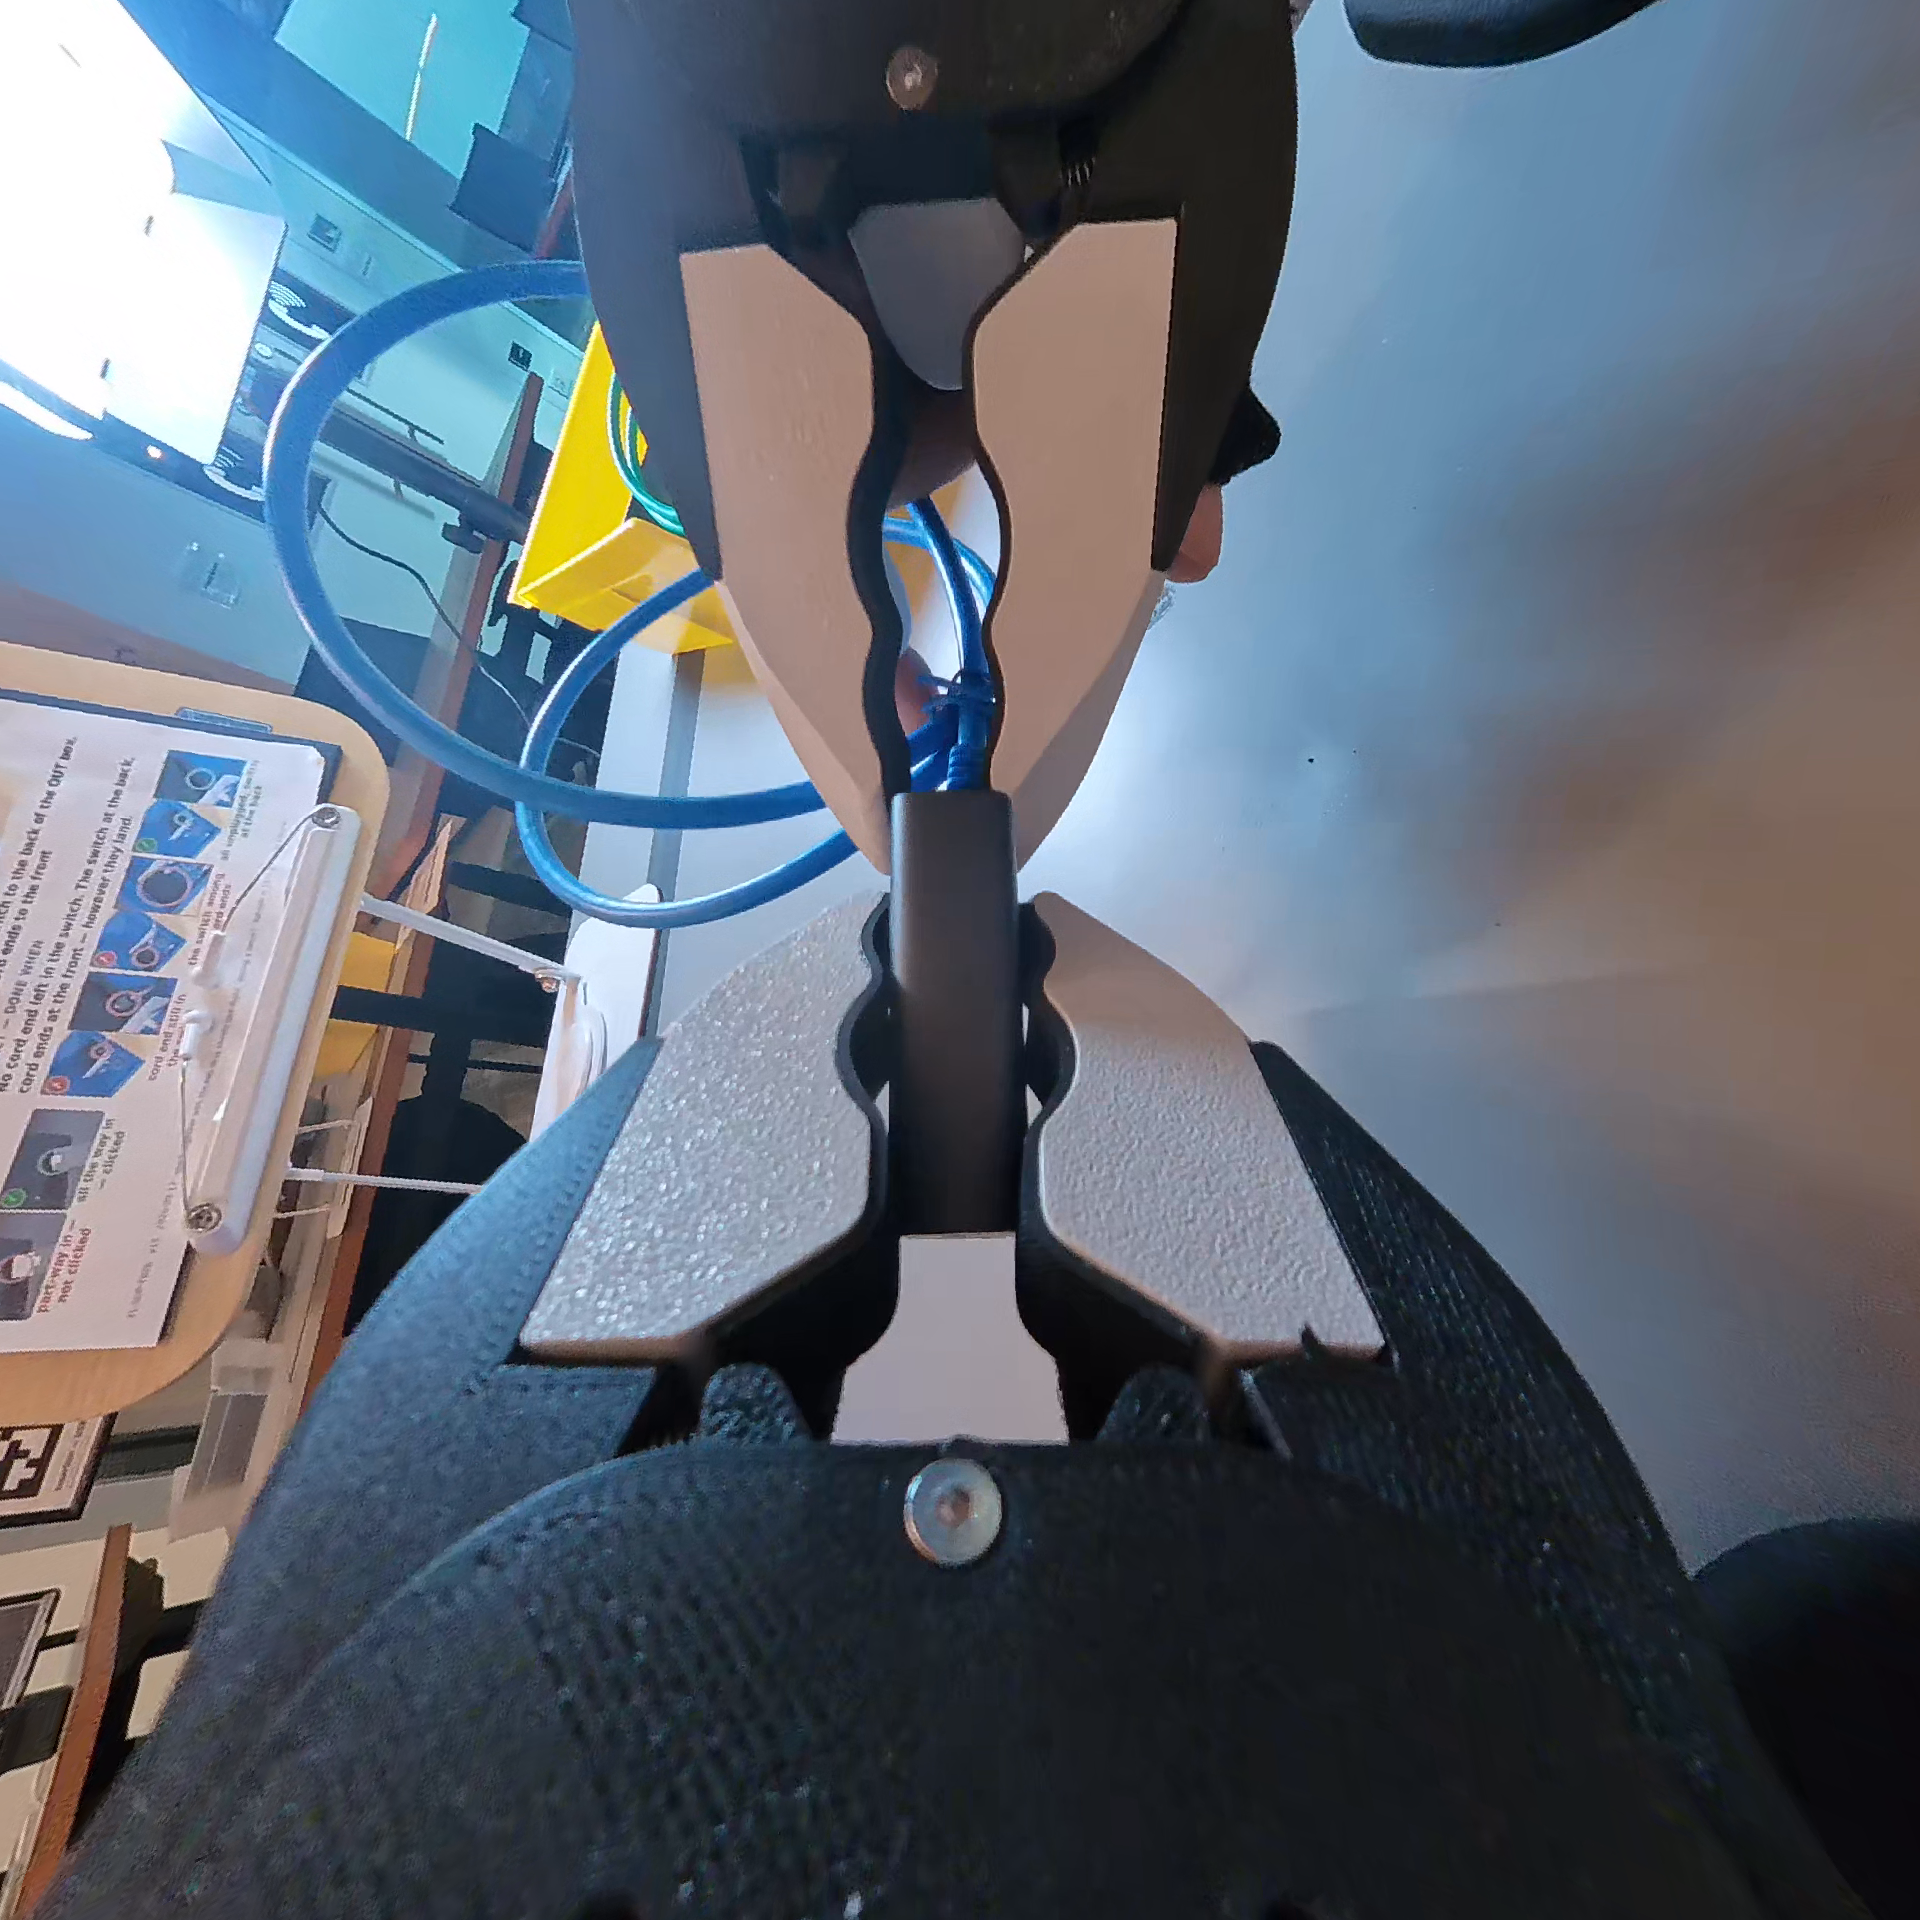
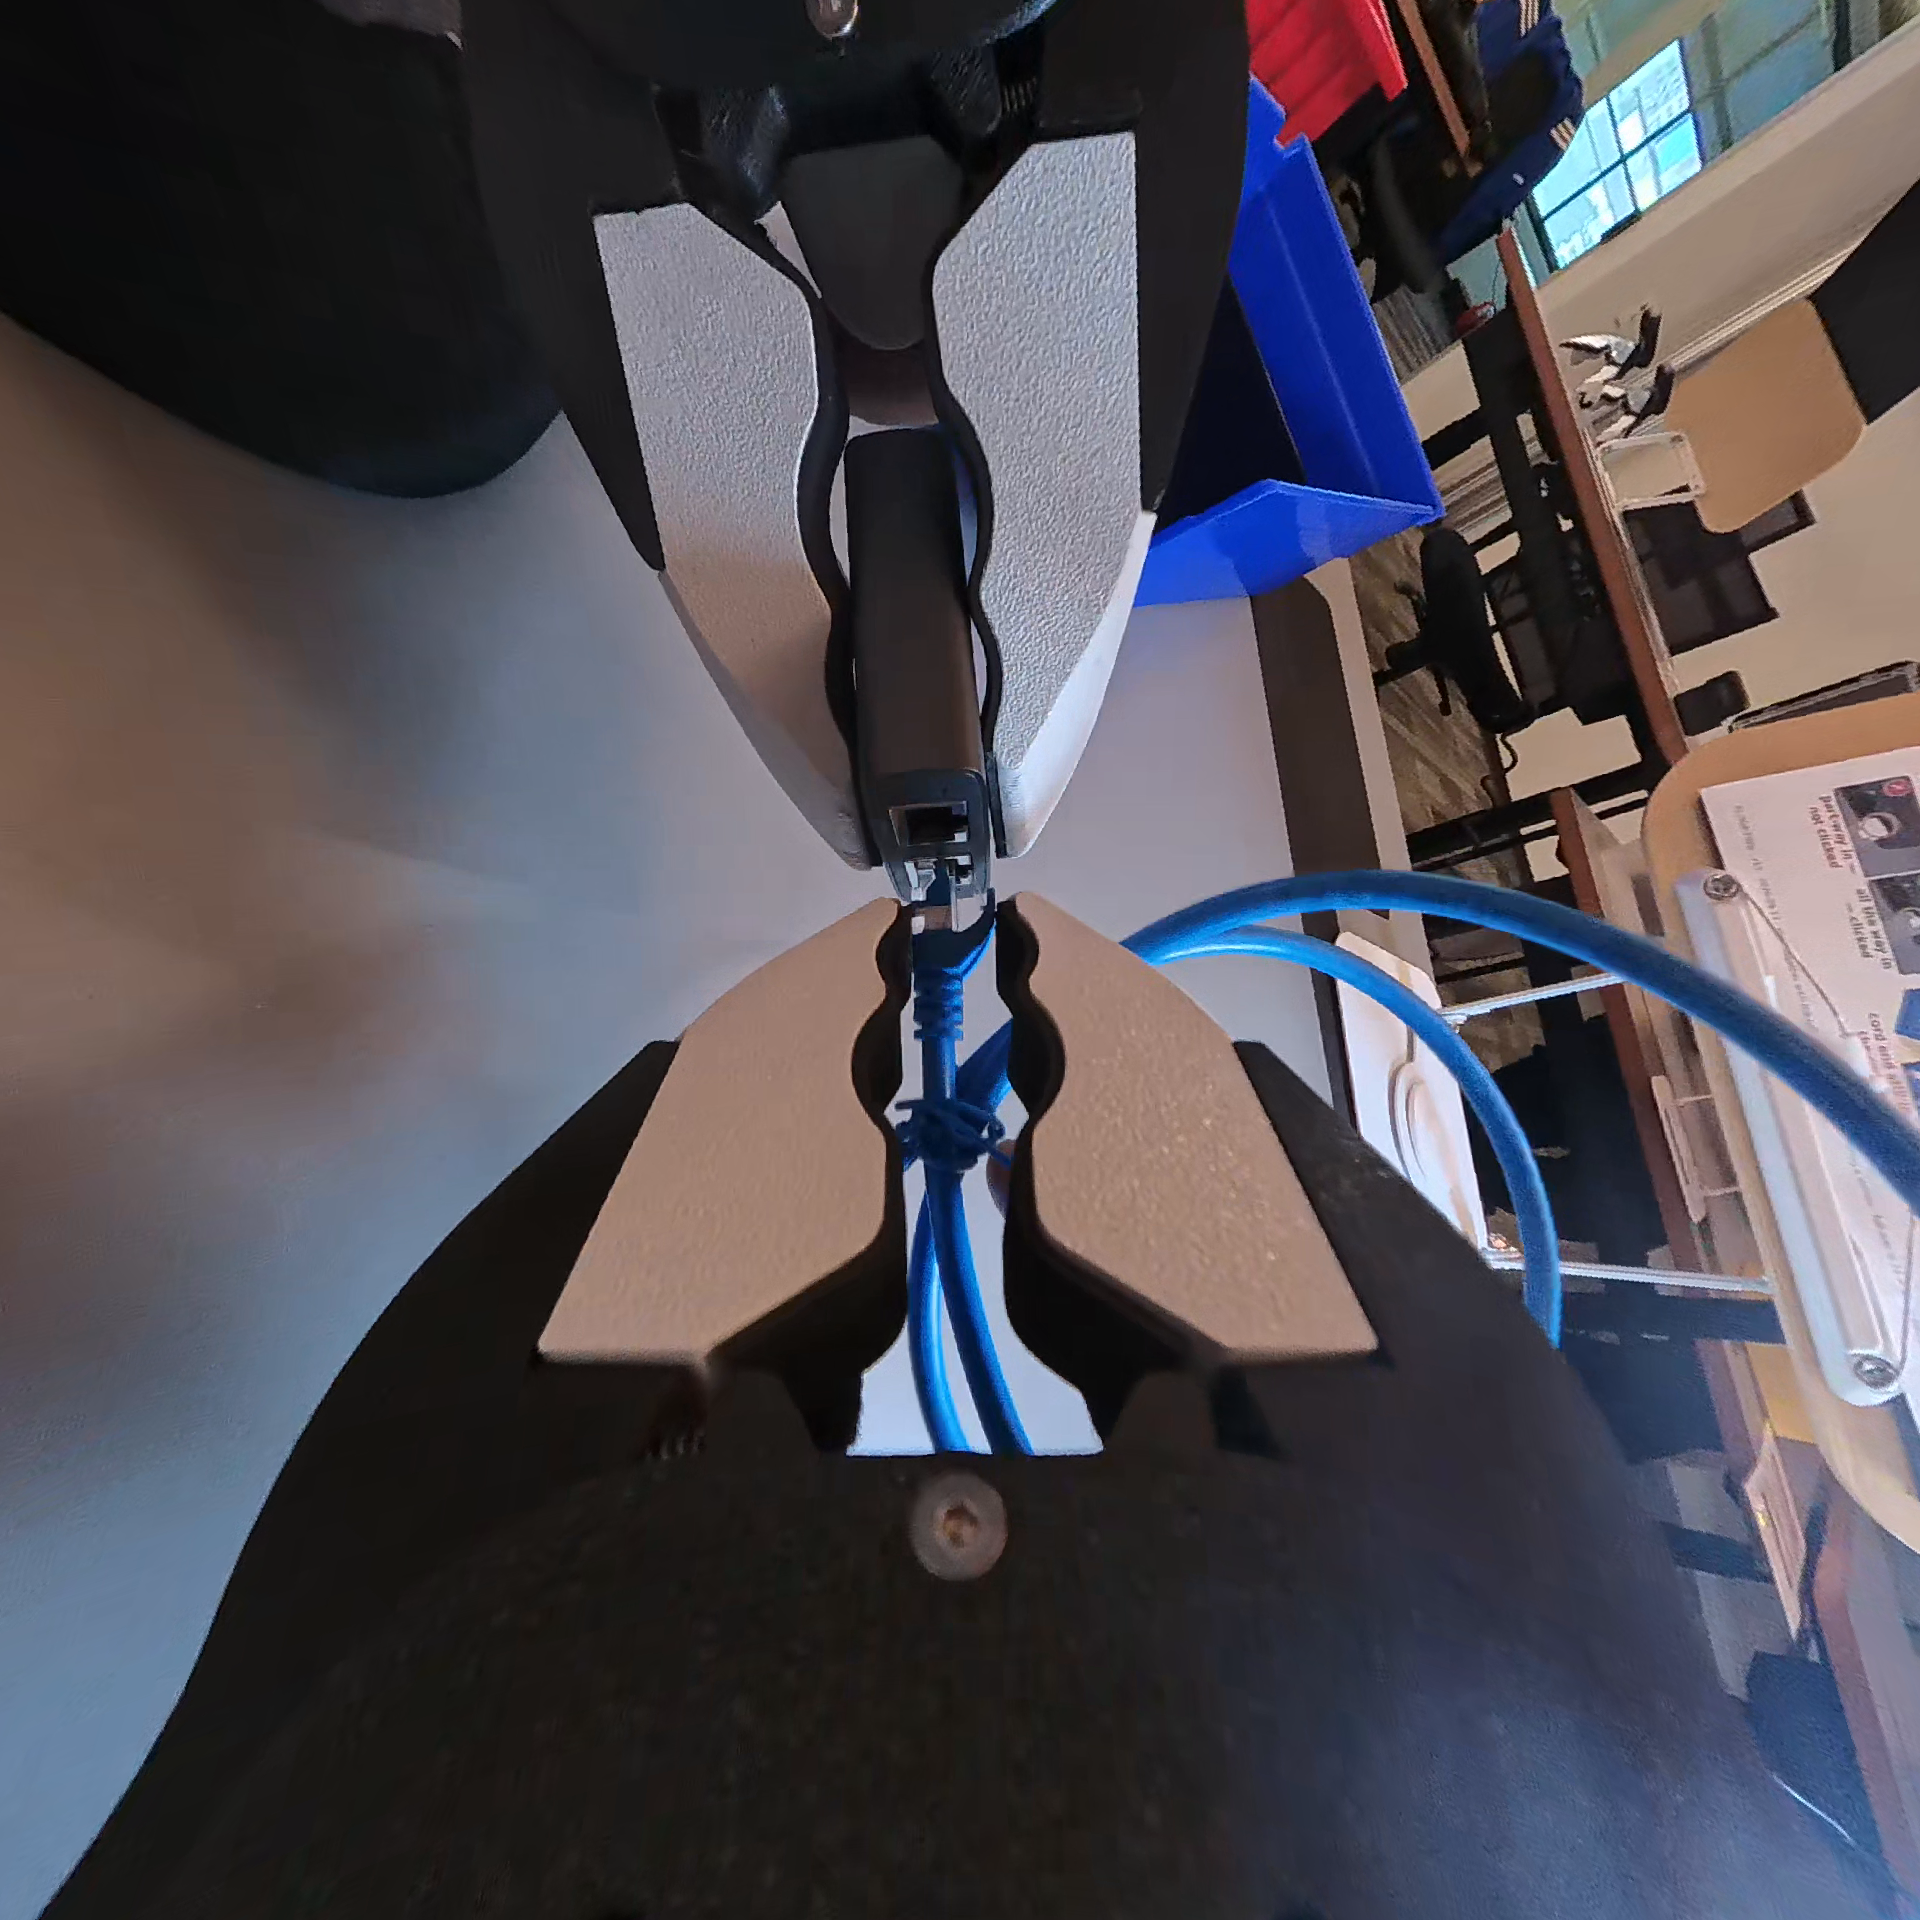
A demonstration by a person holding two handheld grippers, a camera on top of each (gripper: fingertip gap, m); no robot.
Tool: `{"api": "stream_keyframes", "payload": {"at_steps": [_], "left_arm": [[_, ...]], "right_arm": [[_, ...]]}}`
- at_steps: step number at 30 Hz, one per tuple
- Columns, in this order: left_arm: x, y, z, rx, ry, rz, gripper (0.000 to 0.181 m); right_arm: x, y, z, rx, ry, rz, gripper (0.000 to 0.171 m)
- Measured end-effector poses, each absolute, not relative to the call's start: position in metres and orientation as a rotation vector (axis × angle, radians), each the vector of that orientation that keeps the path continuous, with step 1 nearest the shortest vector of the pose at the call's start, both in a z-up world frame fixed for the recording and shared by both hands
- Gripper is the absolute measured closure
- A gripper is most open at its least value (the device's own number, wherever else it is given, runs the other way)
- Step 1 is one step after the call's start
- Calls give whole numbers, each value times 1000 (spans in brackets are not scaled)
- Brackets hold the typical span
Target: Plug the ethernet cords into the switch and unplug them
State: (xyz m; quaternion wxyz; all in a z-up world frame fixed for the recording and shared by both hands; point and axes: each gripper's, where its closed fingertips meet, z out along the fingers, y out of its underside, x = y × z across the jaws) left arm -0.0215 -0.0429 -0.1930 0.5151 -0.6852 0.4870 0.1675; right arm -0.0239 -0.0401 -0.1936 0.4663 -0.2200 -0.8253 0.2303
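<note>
L gripper clamped on slim matte-black switch, R gripper pinching blue cord behind its ribbed boot (plug at lower port, seating unclear), both above white table

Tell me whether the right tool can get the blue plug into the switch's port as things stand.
Probably yes. The right tool holds the blue plug right at the switch, which the left tool grips. Whether it has entered the port, I cannot tell.
</note>
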Motion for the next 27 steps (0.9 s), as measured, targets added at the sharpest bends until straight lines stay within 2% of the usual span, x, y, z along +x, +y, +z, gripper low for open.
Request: {"api": "stream_keyframes", "payload": {"at_steps": [8, 17, 27], "left_arm": [[-16, -45, -190, -1608, 1178, 382, 160], [-18, -44, -191, -1573, 1262, 542, 159], [-8, -49, -212, -1598, 1436, 556, 158]], "right_arm": [[-21, -43, -192, -491, -2020, 560, 157], [-18, -43, -192, -432, -2040, 514, 158], [-4, -52, -213, -133, -2214, 330, 158]]}}
